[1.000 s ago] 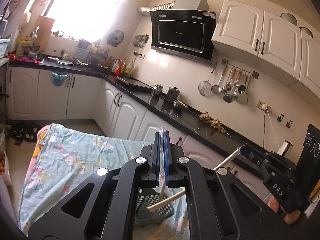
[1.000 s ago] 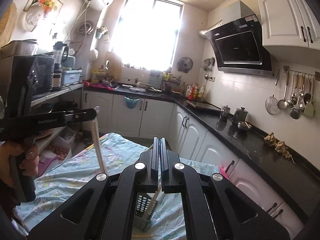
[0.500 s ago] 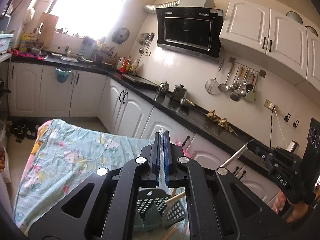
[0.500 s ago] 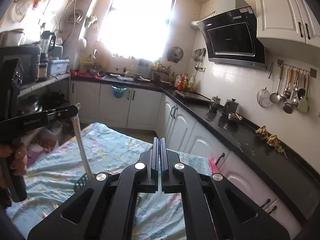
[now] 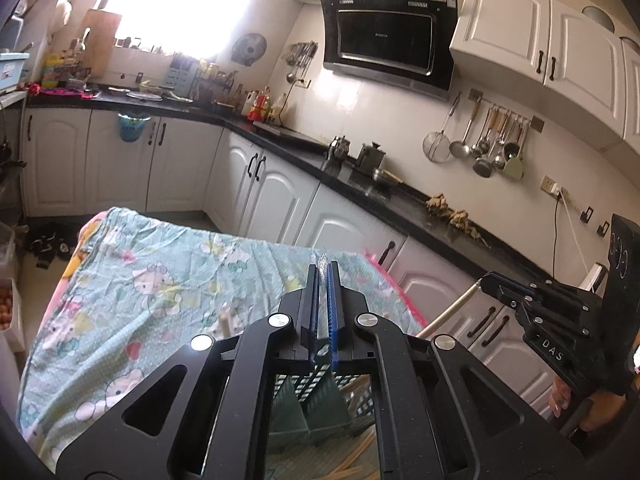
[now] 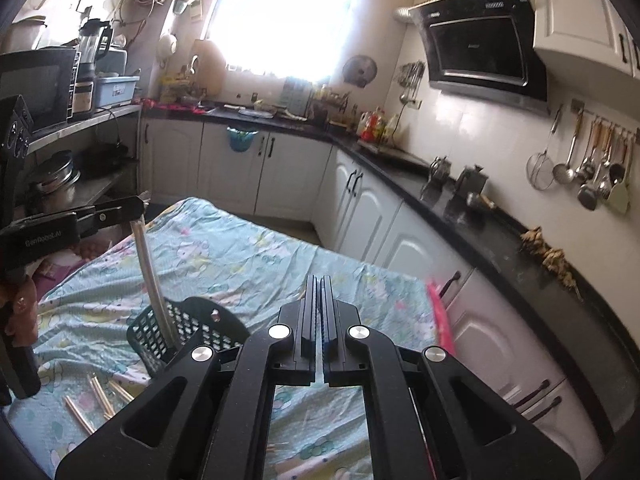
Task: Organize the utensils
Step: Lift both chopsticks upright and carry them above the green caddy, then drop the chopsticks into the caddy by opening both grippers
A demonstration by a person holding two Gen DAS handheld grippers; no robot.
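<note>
My left gripper (image 5: 323,270) is shut on the top of a long metal-handled utensil (image 6: 150,268); the right wrist view shows the gripper (image 6: 138,204) holding it upright with its lower end inside a dark perforated utensil basket (image 6: 180,330). The basket (image 5: 320,404) sits just below the left gripper. My right gripper (image 6: 319,280) is shut with a thin slit between the pads, above the table; the left wrist view shows it (image 5: 486,284) gripping a pale stick-like handle (image 5: 448,312). Several chopsticks (image 6: 94,398) lie loose on the cloth.
The table wears a light blue cartoon-print cloth (image 5: 160,280). Black countertop (image 5: 400,204) and white cabinets (image 6: 380,224) run along the right, with hanging ladles (image 5: 488,148) on the wall. A shelf with appliances (image 6: 48,88) stands left.
Both grippers have tilted down and the table fills more of each view. The basket has come into the right wrist view, with the left gripper's utensil standing in it.
</note>
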